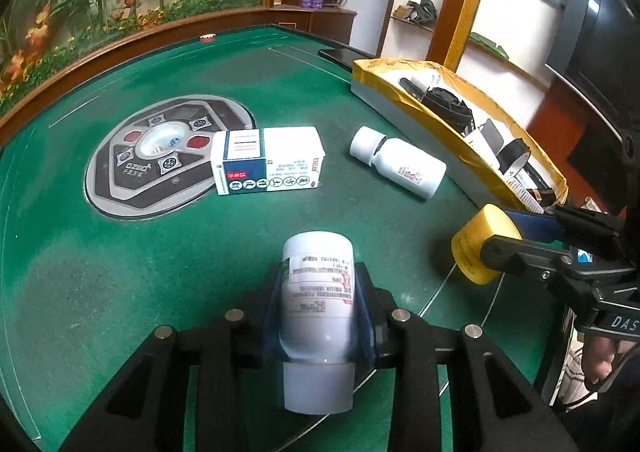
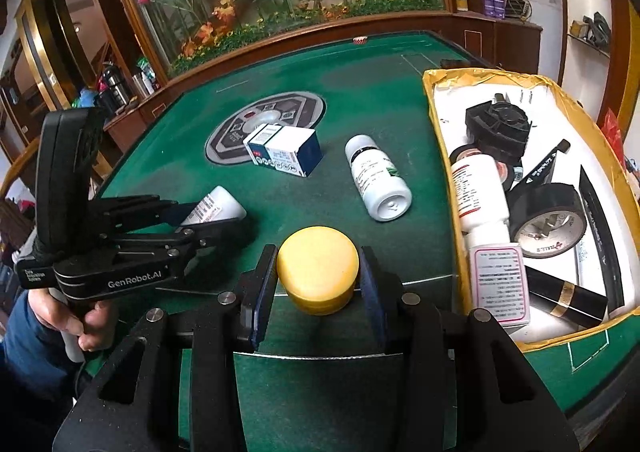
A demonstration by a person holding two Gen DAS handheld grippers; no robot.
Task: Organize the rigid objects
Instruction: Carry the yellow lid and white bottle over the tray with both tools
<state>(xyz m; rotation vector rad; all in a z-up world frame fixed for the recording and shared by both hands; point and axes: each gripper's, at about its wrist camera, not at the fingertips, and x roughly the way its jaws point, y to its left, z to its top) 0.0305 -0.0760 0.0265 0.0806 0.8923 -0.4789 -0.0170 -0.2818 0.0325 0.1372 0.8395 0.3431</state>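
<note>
My left gripper (image 1: 318, 304) is shut on a white labelled bottle (image 1: 318, 292), its cap end toward the camera; the same bottle (image 2: 214, 208) shows in the right wrist view between the left gripper's fingers (image 2: 208, 226). My right gripper (image 2: 318, 276) is shut on a round yellow jar (image 2: 318, 268), also seen at the right of the left wrist view as the yellow jar (image 1: 478, 248). A white and blue medicine box (image 1: 268, 160) (image 2: 286, 150) and a second white bottle (image 1: 400, 166) (image 2: 378, 182) lie on the green felt table (image 1: 120, 252).
An open box wrapped in yellow tape (image 2: 440, 92) (image 1: 400, 68) stands at the table's right side, holding tape rolls, a black fan, bottles and a small carton. A round control panel (image 1: 168, 156) is set in the table's middle. A person's hand (image 2: 80, 324) holds the left gripper's handle.
</note>
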